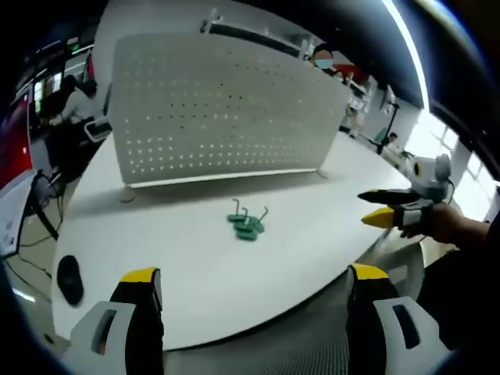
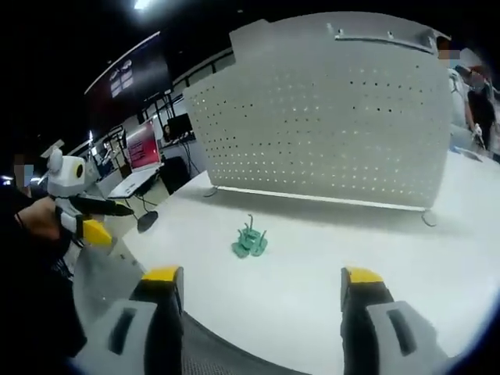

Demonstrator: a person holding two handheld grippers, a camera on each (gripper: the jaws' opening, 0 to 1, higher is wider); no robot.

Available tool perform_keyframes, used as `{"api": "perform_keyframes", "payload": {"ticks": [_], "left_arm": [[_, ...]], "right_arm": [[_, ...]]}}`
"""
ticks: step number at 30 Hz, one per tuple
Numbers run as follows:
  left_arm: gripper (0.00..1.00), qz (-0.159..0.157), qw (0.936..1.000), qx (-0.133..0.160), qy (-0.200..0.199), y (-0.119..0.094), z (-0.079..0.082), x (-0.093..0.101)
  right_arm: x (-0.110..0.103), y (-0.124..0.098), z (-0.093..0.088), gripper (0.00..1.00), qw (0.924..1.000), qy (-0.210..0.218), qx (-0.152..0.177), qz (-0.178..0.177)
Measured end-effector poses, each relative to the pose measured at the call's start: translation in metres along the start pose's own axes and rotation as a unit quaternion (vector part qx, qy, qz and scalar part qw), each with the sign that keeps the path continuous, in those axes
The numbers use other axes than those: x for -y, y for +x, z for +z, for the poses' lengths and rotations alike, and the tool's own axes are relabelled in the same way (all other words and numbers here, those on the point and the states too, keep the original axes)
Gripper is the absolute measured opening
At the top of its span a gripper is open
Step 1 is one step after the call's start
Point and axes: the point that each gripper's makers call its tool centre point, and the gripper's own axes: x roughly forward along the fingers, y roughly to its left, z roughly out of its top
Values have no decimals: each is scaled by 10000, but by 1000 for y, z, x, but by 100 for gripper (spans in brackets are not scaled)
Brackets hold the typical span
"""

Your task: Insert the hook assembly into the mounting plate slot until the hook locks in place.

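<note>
Pegboard-style mounting plate (image 1: 223,109) stands upright along the far side of the white table (image 1: 195,281), its face dotted with rows of small holes; in the right gripper view the same plate (image 2: 336,117) rises behind the table's bare top (image 2: 328,297). Well in front of the plate, and apart from it, lies a small heap of green hook assemblies (image 1: 248,223), their thin wire hooks sticking up; the heap (image 2: 250,242) sits near the middle of the table and nothing touches it.

The left gripper (image 1: 254,285) hangs at the near edge of the table with its jaws spread wide and nothing between them. The right gripper (image 2: 262,285) stands the same way, jaws wide apart and empty. Each also shows at the side of the other's view, held in a hand off the table edge (image 1: 391,207) (image 2: 90,219).

The main risk, as I judge it, comes from the heap itself: the hooks look tangled, so closing on one may drag the others along or scatter them toward the table edge. The wires are thin, and a grip on the wire rather than the green body could let the piece twist. The plate stands free on small feet (image 1: 126,195), so a hard push at a slot may tip or slide it. Slots are too small to tell apart here.
</note>
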Motion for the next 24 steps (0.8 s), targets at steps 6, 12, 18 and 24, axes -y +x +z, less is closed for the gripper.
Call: {"api": "perform_keyframes", "payload": {"ticks": [6, 12, 18, 24], "left_arm": [[100, -25, 10000, -79, -15, 2, -3, -2], [100, -62, 10000, -38, -64, 3, -1, -1], [100, -25, 9999, -104, -129, 3, -8, -5], [100, 42, 9997, -178, -139, 2, -10, -11]], "right_arm": [[3, 2, 0, 77, 9999, 78, -2, -64], [1, 4, -1, 76, 9999, 101, -4, -52], [1, 6, -7, 75, 9998, 155, -69, -47], [4, 8, -9, 74, 9996, 257, -76, -54]]}}
